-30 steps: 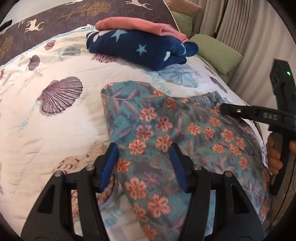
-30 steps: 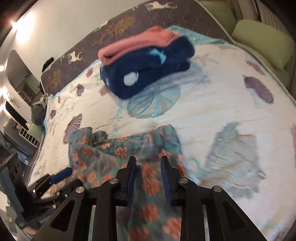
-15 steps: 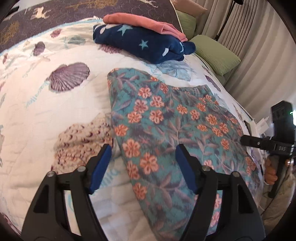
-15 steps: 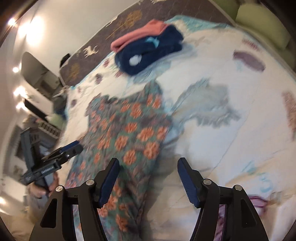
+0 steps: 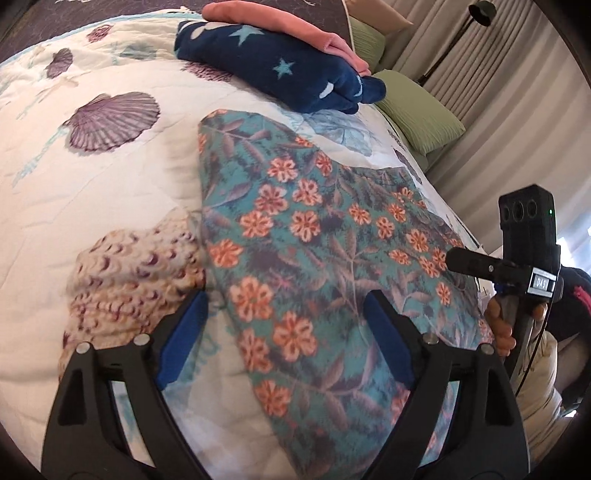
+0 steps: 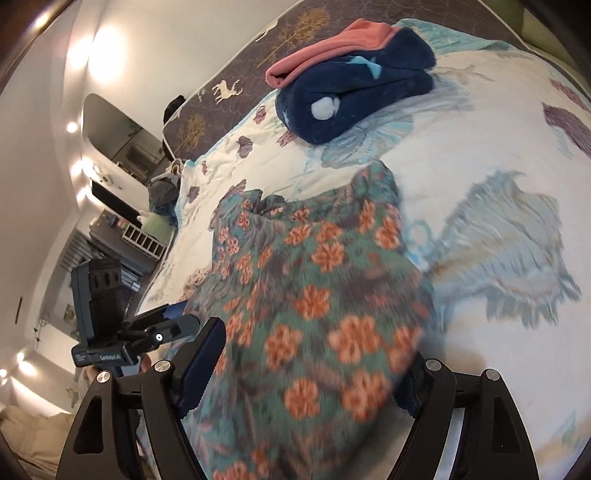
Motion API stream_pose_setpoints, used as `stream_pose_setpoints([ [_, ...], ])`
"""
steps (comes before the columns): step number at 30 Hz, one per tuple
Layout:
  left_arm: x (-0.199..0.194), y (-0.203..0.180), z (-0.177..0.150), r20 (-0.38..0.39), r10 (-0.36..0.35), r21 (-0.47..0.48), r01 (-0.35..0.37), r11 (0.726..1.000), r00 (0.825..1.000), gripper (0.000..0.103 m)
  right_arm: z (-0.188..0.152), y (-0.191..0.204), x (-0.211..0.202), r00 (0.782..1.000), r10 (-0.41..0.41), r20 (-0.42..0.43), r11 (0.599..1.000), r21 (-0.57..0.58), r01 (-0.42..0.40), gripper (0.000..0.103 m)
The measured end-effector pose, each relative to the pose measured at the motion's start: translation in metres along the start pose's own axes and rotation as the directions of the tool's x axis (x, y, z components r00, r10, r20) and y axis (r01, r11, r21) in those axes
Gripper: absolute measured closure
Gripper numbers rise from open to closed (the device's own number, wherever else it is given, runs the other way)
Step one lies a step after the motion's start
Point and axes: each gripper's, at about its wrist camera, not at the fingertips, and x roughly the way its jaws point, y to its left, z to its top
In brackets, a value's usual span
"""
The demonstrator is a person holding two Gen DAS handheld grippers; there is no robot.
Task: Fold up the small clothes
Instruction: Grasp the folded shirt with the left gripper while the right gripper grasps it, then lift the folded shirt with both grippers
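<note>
A: Where is the floral garment lying at present?

B: It is lying spread on the quilt, filling the centre and lower right of the left wrist view. The far end is looking bunched in the right wrist view.

A: What are the claws doing?

B: The left gripper is opening; cloth is passing between its jaws, but the pads are not pressing it. The right gripper is opening likewise, released, with the garment under it.

A: Which step is in hand?

B: Judging from this, a fold is being let go. The next move is calling for a fresh pinch on an edge, then carrying it across.

A: And the upper frame?

B: A folded navy fleece is sitting there, with a pink piece lying on it.
</note>
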Motion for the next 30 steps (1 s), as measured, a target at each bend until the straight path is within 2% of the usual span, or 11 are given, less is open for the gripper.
stream_pose_setpoints([
  [3, 0.003, 0.000, 0.004, 0.010, -0.007, 0.011, 0.007, 1.000, 1.000, 0.016, 0.004, -0.001, 0.004, 1.000, 0.005, 0.011, 1.000, -0.006, -0.005, 0.024],
  [5, 0.005, 0.000, 0.006, 0.017, -0.014, 0.022, 0.013, 1.000, 1.000, 0.016, 0.005, -0.001, 0.006, 1.000, -0.013, 0.021, 1.000, -0.019, 0.013, 0.034],
  [7, 0.005, 0.000, 0.007, 0.030, -0.021, 0.033, 0.020, 0.999, 0.999, 0.023, 0.004, -0.002, 0.006, 0.999, -0.023, 0.030, 0.999, -0.024, 0.024, 0.046],
  [8, 0.005, 0.000, 0.008, 0.038, -0.021, 0.038, 0.020, 0.999, 0.999, 0.037, 0.004, -0.004, 0.005, 0.999, -0.018, 0.034, 1.000, -0.017, 0.019, 0.053],
  [9, 0.005, 0.000, 0.008, 0.043, -0.019, 0.041, 0.017, 0.999, 0.999, 0.045, 0.003, -0.006, 0.004, 0.999, -0.006, 0.035, 1.000, -0.008, 0.006, 0.055],
  [10, 0.005, 0.000, 0.009, 0.047, -0.010, 0.043, 0.008, 0.999, 0.999, 0.061, 0.003, -0.008, 0.004, 0.999, 0.009, 0.035, 1.000, 0.001, -0.009, 0.058],
  [11, 0.003, 0.000, 0.010, 0.053, -0.001, 0.046, -0.001, 0.999, 0.999, 0.072, 0.003, -0.009, 0.004, 0.999, 0.016, 0.035, 1.000, 0.002, -0.016, 0.063],
  [14, -0.009, -0.008, 0.010, 0.099, 0.027, 0.086, -0.036, 0.996, 0.995, 0.086, 0.003, -0.004, 0.000, 0.999, 0.010, 0.050, 1.000, -0.008, -0.010, 0.072],
  [17, -0.027, -0.020, 0.010, 0.150, 0.044, 0.127, -0.063, 0.990, 0.988, 0.090, 0.002, 0.008, -0.012, 0.995, -0.001, 0.098, 1.000, -0.019, 0.003, 0.077],
  [22, -0.067, -0.043, 0.009, 0.245, 0.022, 0.190, -0.070, 0.979, 0.969, 0.092, -0.002, 0.038, -0.036, 0.984, -0.027, 0.174, 0.997, -0.068, 0.039, 0.080],
  [30, -0.132, -0.074, 0.003, 0.357, -0.018, 0.258, -0.080, 0.963, 0.934, 0.093, -0.018, 0.080, -0.093, 0.953, -0.018, 0.303, 0.994, -0.095, 0.049, 0.082],
])
